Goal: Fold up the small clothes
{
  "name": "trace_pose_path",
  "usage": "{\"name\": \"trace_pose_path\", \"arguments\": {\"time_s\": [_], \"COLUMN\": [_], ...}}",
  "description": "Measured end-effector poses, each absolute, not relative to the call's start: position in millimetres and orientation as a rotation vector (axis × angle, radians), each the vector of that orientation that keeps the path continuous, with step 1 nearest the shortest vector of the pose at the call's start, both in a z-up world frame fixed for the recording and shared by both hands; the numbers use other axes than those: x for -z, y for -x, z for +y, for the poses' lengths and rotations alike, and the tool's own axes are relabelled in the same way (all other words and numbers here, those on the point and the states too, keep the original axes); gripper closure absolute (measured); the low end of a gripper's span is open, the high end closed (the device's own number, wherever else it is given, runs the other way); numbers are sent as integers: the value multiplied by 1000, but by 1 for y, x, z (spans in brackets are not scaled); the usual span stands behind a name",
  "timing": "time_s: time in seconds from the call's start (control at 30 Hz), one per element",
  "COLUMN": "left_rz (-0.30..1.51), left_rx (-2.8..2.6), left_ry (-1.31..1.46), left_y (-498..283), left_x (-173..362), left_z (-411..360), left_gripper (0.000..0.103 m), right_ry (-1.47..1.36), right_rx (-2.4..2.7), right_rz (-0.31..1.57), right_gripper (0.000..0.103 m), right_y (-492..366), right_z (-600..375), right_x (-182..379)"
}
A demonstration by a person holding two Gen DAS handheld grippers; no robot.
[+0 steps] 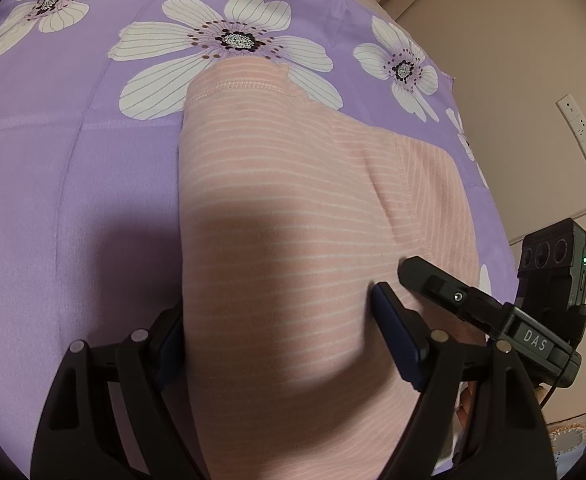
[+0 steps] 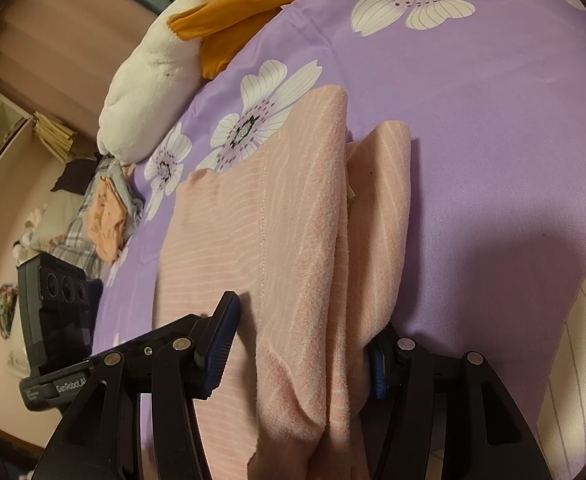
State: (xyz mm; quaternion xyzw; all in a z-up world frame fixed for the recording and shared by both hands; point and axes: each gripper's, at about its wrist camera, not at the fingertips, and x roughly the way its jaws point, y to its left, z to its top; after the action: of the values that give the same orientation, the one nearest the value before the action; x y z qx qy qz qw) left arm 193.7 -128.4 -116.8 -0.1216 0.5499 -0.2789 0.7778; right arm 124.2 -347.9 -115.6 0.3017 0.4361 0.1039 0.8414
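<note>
Pink garment [image 1: 277, 208] of soft knit with thin white stripes lies partly folded on a purple bedsheet [image 1: 73, 168] printed with big white flowers. Left gripper [image 1: 277, 332] stands spread wide astride the cloth, pads not pinching. Right gripper [image 2: 297, 344] also stands apart, a bunched fold of the cloth between its fingers, the left pad clear of it.
</note>
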Motion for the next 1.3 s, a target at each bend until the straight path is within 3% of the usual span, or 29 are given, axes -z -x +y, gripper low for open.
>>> {"name": "trace_pose_path", "arguments": {"time_s": [0.37, 0.53, 0.93, 1.3], "left_rz": [1177, 1165, 1134, 1124], "left_rx": [570, 555, 556, 553], "left_ry": [209, 195, 198, 198], "left_y": [-193, -190, -183, -171], "left_x": [116, 114, 105, 101], "left_z": [-131, -132, -128, -120], "left_gripper": [29, 37, 60, 62], "right_ry": [-581, -535, -438, -395], "right_rx": [-190, -179, -139, -162], "right_rz": [924, 915, 867, 836], "right_gripper": [61, 68, 73, 73], "right_y": [-125, -123, -120, -113], "right_z": [-340, -331, -313, -296], "right_x": [112, 107, 91, 75]}}
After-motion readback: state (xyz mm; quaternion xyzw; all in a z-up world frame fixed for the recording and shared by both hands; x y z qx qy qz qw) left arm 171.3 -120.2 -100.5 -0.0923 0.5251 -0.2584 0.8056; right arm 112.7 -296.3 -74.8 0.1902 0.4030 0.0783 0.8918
